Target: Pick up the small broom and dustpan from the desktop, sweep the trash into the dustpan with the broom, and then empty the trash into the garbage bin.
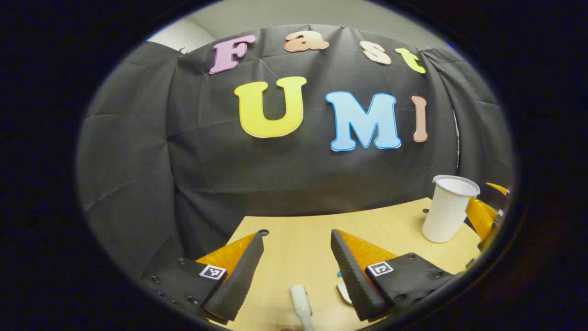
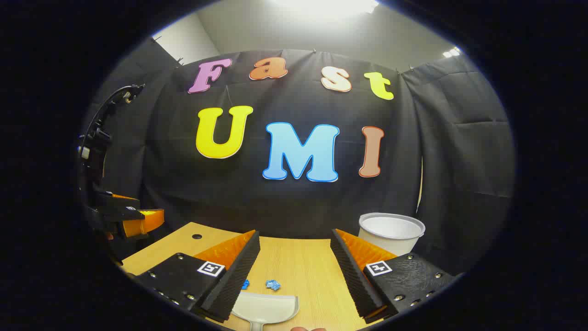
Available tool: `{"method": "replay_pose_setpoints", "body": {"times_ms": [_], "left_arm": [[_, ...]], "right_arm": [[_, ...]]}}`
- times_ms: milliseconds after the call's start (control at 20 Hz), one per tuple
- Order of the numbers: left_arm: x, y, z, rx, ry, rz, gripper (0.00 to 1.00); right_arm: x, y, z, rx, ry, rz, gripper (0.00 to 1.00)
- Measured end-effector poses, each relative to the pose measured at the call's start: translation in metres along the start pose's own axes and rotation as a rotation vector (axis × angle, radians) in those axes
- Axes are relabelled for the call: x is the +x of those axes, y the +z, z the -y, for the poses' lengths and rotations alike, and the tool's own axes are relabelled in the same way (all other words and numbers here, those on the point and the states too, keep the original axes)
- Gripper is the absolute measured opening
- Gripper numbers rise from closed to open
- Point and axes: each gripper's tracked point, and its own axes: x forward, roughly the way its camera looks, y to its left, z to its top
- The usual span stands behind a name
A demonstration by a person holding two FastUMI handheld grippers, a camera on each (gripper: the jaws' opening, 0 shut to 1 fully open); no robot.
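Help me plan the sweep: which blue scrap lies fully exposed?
The crumpled scrap just beyond the dustpan rim, lying in the open; the other scrap is half hidden behind a finger of the right tongs.

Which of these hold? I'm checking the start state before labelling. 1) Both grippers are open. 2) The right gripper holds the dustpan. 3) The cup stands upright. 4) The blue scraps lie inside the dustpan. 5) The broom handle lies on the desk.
1) True: left gripper and right gripper both stand open.
2) False: the dustpan lies on the desk, ungripped.
3) True: the cup is upright.
4) False: the scraps lie on the desk beyond the dustpan.
5) True: the broom handle rests there.
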Motion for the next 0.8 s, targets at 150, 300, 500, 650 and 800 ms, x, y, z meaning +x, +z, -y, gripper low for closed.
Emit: {"method": "replay_pose_setpoints", "body": {"times_ms": [150, 300, 500, 650, 800], "left_arm": [[0.007, -0.001, -0.002, -0.013, -0.003, -0.014, 0.99], [0.014, -0.002, -0.002, -0.016, 0.000, -0.022, 0.99], [0.017, -0.009, -0.002, -0.027, 0.003, -0.042, 0.99], [0.022, -0.016, -0.005, -0.038, 0.004, -0.071, 0.96], [0.034, -0.030, -0.010, -0.042, 0.010, -0.119, 0.99]], "right_arm": [[0.002, -0.006, -0.004, 0.006, -0.002, -0.023, 0.96], [0.007, -0.009, -0.005, 0.014, 0.001, -0.036, 0.96], [0.012, -0.014, -0.010, 0.011, 0.018, -0.049, 0.96], [0.015, -0.026, -0.016, 0.013, 0.035, -0.076, 0.96], [0.016, -0.040, -0.020, 0.011, 0.048, -0.121, 0.96]]}}
